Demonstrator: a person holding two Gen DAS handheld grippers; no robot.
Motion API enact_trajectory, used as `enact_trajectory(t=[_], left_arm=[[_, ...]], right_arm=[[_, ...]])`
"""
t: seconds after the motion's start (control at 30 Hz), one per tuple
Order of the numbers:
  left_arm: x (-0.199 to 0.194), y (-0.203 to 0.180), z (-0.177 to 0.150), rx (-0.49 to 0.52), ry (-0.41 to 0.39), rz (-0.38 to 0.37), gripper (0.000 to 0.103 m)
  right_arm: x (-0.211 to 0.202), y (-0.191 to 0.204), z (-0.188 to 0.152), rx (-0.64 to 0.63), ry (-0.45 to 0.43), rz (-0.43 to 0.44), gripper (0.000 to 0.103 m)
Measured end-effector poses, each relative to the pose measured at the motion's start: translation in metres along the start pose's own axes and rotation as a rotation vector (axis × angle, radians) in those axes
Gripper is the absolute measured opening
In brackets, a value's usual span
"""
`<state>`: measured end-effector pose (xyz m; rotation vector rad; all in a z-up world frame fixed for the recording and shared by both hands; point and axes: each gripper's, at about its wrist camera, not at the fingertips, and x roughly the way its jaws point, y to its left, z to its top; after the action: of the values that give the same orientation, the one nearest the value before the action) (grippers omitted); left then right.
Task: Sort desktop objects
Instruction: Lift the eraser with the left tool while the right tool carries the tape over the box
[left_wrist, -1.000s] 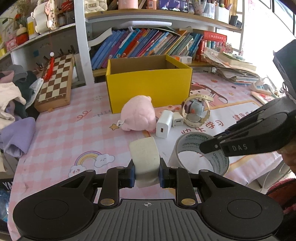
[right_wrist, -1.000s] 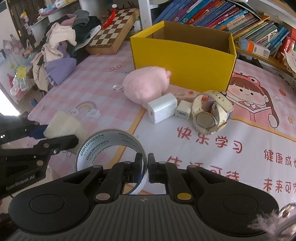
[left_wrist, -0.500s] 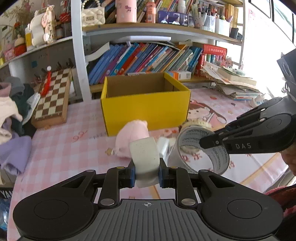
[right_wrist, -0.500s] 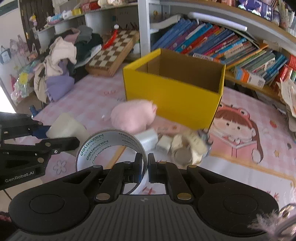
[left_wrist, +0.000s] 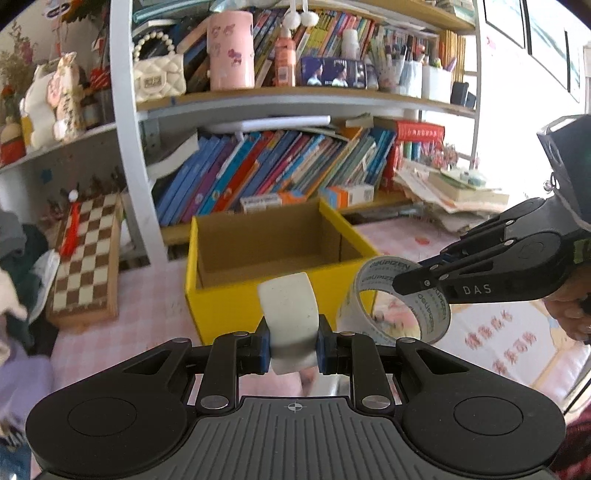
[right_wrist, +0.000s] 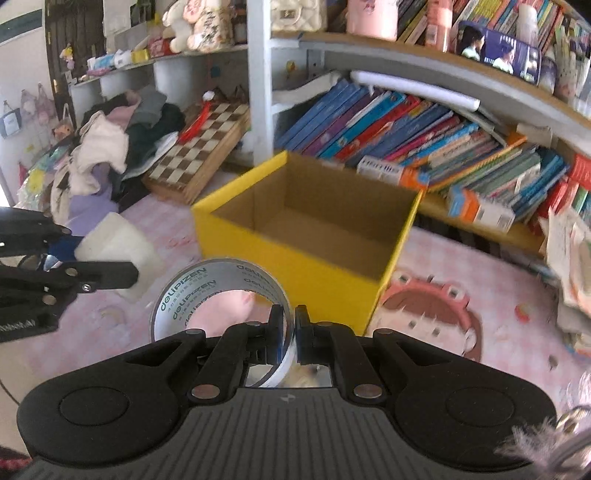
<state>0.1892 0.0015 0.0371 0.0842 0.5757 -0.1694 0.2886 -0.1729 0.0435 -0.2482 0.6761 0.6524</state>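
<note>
Here, left wrist view: left claw (left_wrist: 292, 347) clamped on a white block (left_wrist: 289, 321), off-white and rounded at the top, pads pressing its lower sides. Block stands upright, long axis running up and forward from the claw, top end toward the yellow cardboard box (left_wrist: 236, 299) just ahead. The box interior shows plain brown, nothing visible in it.

Same view, right of the left claw: right claw (left_wrist: 397, 284) enters from the right edge, gripping a tape roll (left_wrist: 436, 306) by its band. A hand (left_wrist: 569, 306) shows behind it at the far right. Only this view shows that hand.

Right wrist view: right claw (right_wrist: 289, 334) pinched narrow on the wall of the tape roll (right_wrist: 207, 280), one finger inside the ring, one outside. Roll stands on edge, its open bore facing roughly toward the camera, printed lettering around the inner face. Through the bore, a pink plush toy (right_wrist: 221, 306) on the worktop (right_wrist: 461, 280) below; the left view does not show it clearly.

Left of the right claw: left claw (right_wrist: 127, 275) with the white block (right_wrist: 118, 247) projecting past its tips.

Ahead of the right claw: box (right_wrist: 295, 266), its near corner close beyond the roll. Chessboard (right_wrist: 199, 151) and a clothes pile (right_wrist: 110, 144) far left, bookshelf (right_wrist: 406, 122) behind the box.
</note>
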Motion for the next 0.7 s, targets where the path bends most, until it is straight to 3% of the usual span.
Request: enact_trajectory(t=[0.33, 0.7], left_arm=[[0.054, 0.019, 0.054, 0.058, -0.045, 0.057, 0.021], [0.148, 0.038, 0.063, 0.067, 0.134, 0.083, 0.021]], right_arm=[[0.049, -0.049, 0.065, -0.082, -0.056, -0.054, 0.006], [0.140, -0.064, 0.081, -0.249, 0.080, -0.011, 0.006]])
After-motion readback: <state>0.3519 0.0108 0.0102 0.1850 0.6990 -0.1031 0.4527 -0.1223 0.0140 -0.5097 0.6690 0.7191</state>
